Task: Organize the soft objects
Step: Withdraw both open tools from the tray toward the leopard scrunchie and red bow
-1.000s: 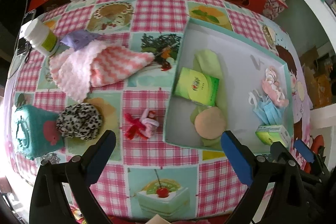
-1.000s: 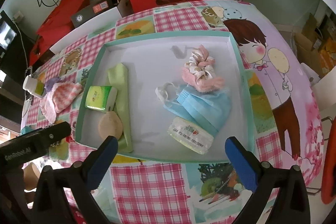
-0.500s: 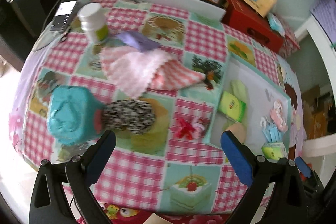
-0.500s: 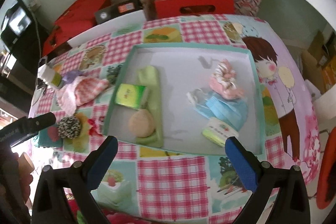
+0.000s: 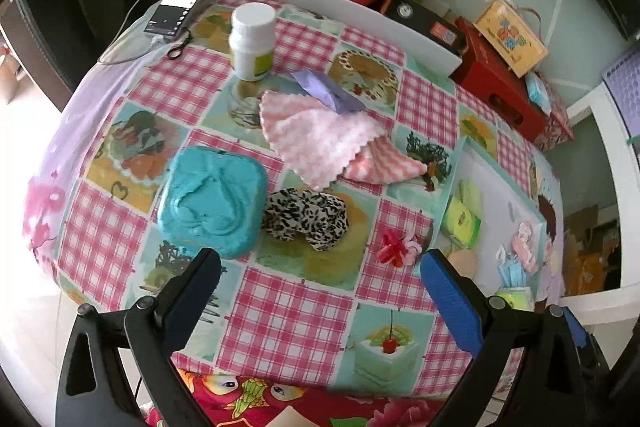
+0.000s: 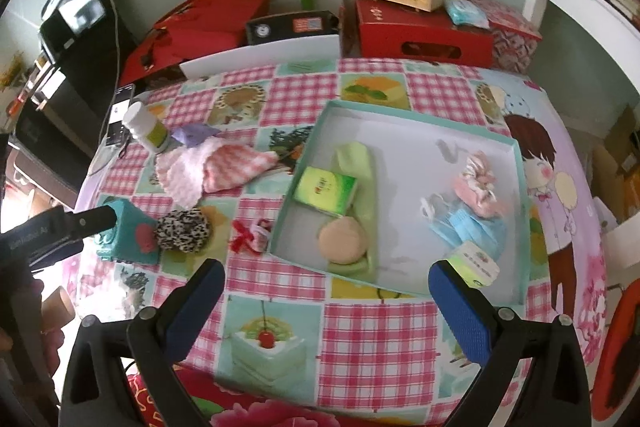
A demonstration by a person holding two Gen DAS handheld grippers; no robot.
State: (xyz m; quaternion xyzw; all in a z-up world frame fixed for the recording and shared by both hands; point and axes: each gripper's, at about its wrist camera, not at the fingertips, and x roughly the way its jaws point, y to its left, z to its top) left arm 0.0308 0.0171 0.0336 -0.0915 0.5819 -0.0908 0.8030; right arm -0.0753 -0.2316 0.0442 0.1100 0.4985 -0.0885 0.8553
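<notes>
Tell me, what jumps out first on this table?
The loud pink-checked tablecloth, and on it a shallow teal-rimmed tray holding a blue face mask and green tissue packs. Left of the tray lie a leopard-print scrunchie and a pink zigzag cloth.

scrunchie between tissue box and bow, tray right

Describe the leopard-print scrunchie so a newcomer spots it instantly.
Start at the tray on the checked table, then look left past its edge. The scrunchie lies between the teal box and the red bow, touching the box. It alone is black-and-white spotted.
</notes>
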